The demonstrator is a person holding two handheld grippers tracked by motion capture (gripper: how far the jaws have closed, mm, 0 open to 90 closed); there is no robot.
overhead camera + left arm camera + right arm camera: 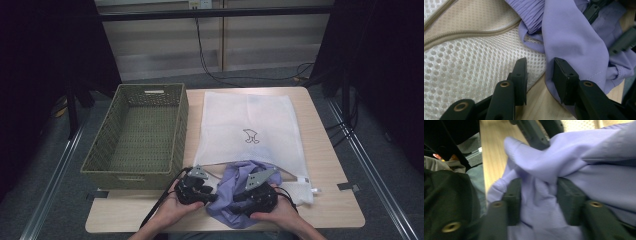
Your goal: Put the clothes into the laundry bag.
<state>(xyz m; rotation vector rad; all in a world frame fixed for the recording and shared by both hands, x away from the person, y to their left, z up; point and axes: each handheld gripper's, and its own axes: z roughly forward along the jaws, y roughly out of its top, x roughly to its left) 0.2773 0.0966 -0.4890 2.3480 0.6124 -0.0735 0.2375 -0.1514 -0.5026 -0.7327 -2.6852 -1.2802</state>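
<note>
1. Nearest the camera: two hands at the bench's (345,210) near edge, each with a gripper, either side of a crumpled lilac garment (235,192).
2. Left gripper (205,192) (539,75): jaws apart with nothing pinched – bare wood and the edge of the white mesh laundry bag (245,127) (474,67) in the gap, lilac cloth brushing the outer side of one jaw.
3. Right gripper (244,196) (539,200): a bunched fold of the lilac garment (574,162) between the jaws, cloth pressed by both pads – gripping it.
4. Lilac garment (571,42): heaped at the bag's near, zipped opening, partly over the mesh and partly on the wood; elastic waistband up by the zip in the left gripper view.
5. Mesh bag: flat on the bench's right half, small dark logo on top.
6. Woven green basket (137,132): just beside the bag on the left, touching or nearly so.
</note>
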